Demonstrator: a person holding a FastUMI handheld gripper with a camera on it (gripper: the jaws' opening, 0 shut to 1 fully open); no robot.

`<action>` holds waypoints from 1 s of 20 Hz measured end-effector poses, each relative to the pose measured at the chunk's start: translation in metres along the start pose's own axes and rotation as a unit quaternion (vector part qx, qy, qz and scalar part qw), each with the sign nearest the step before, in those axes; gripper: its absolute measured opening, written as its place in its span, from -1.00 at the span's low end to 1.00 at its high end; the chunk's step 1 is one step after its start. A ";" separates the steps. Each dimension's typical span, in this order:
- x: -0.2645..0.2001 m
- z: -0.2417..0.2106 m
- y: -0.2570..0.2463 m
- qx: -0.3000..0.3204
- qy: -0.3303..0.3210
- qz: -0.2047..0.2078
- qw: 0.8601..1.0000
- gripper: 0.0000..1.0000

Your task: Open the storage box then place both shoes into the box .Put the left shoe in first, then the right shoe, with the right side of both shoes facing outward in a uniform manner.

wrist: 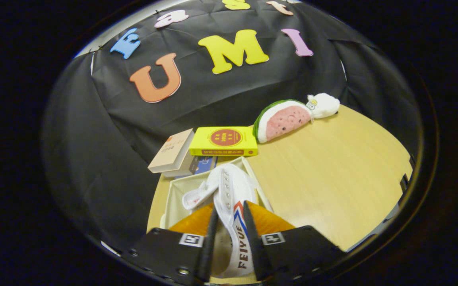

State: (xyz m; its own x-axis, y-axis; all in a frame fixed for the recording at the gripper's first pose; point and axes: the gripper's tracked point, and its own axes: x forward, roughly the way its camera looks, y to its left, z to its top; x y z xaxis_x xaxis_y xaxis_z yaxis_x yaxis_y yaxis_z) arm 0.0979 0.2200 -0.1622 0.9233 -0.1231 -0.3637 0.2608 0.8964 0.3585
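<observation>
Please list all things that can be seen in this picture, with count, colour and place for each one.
shoe: one, white with red and blue stripes, held between the fingers, over the box.
storage box: one, cream, open, under the shoe, on the table.
books: at least three; yellow one on top, beige one tilted beside it, a blue one beneath; beyond the box.
watermelon plush: one, pink and green, beyond the books.
white plush: one, touching the watermelon plush.
table: one, light wood.
gripper: one, both fingers pressing the shoe's sides.
</observation>
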 end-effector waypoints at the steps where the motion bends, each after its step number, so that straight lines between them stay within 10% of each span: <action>1: -0.001 0.006 -0.003 -0.002 -0.011 -0.001 1.000 0.01; 3: -0.012 0.009 0.001 -0.015 -0.029 -0.002 0.999 0.77; 20: -0.125 0.085 -0.021 -0.150 -0.152 -0.013 0.977 0.92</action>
State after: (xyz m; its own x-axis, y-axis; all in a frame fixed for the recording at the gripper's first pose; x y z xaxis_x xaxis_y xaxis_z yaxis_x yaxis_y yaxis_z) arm 0.0010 0.1803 -0.0506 0.9705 -0.2269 -0.0812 0.2325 0.9702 0.0678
